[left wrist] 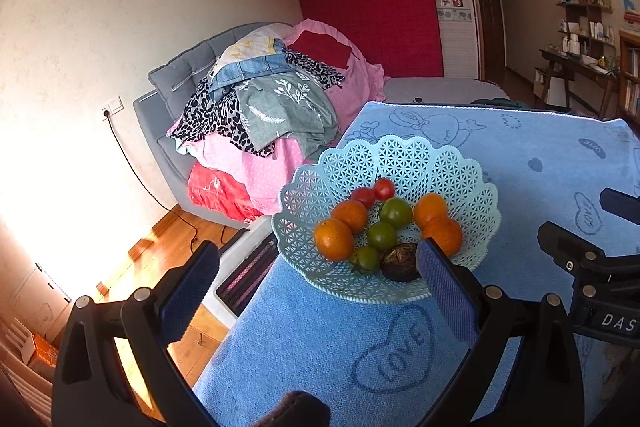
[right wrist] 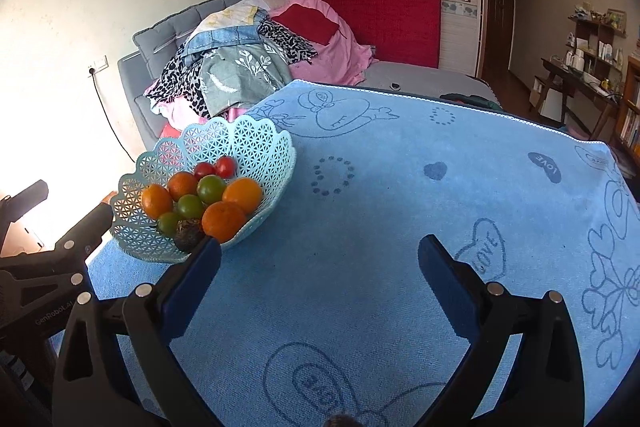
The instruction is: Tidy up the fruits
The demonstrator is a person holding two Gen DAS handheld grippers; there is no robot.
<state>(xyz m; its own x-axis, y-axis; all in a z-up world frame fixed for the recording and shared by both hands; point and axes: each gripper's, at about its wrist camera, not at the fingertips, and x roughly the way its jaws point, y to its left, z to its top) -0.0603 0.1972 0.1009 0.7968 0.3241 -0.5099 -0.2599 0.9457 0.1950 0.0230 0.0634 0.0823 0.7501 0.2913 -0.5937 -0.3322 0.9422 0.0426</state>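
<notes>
A pale blue lattice basket (left wrist: pixel 452 163) stands on the blue towel (left wrist: pixel 320 343) near the table's left edge. It holds several oranges (left wrist: pixel 334 239), three green fruits (left wrist: pixel 382 235), two red tomatoes (left wrist: pixel 384 188) and a dark brown fruit (left wrist: pixel 400 261). My left gripper (left wrist: pixel 320 267) is open and empty just in front of the basket. In the right wrist view the basket (right wrist: pixel 256 143) is at the left. My right gripper (right wrist: pixel 320 255) is open and empty over bare towel (right wrist: pixel 380 187), right of the basket.
A bed with a pile of clothes (left wrist: pixel 272 99) lies behind the table. A heater (left wrist: pixel 244 275) stands on the wooden floor (left wrist: pixel 160 247) left of the table. A red mattress (left wrist: pixel 372 15) leans on the wardrobe. A desk and shelves (left wrist: pixel 584 55) stand at far right.
</notes>
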